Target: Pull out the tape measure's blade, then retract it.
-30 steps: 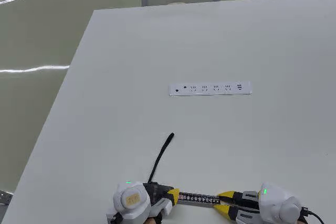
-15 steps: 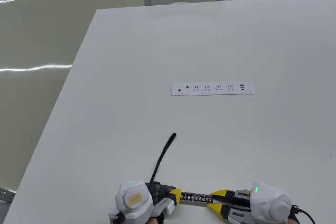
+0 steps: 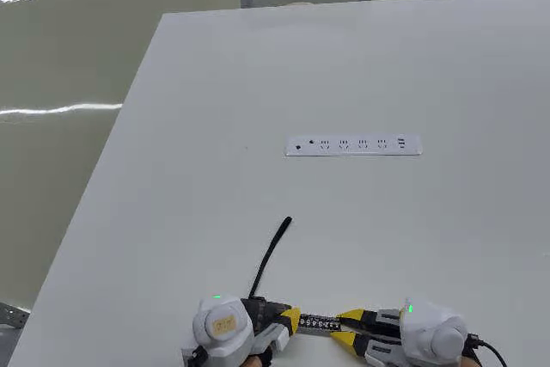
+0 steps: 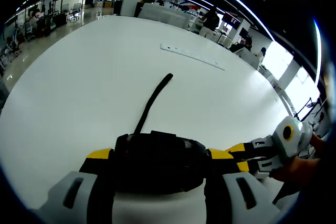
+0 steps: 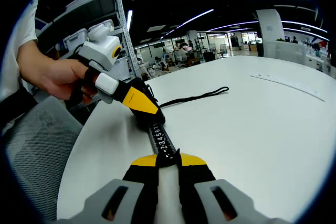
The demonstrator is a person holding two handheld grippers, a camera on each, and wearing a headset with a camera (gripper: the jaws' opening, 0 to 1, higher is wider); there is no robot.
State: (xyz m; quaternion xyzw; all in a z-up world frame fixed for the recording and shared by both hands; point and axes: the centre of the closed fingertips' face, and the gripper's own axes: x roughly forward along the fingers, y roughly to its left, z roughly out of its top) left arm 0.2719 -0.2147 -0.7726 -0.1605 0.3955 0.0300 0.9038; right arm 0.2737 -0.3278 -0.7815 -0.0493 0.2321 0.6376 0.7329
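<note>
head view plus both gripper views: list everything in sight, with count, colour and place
table: 1, white, under everything
power strip: 1, white, flat mid-table, beyond the grippers
tape measure: 1, black case, clamped in the left gripper
blade: 1, black with white numbers, stretched between the grippers
strap: 1, black, lying on the table, running from the case
chair: 1, grey mesh, at the table edge
floor: glossy grey-green, left of the table
left gripper: 1, white with yellow jaws, near edge
right gripper: 1, white with yellow jaws, shut on the blade
hand: 1, holding the left gripper
</note>
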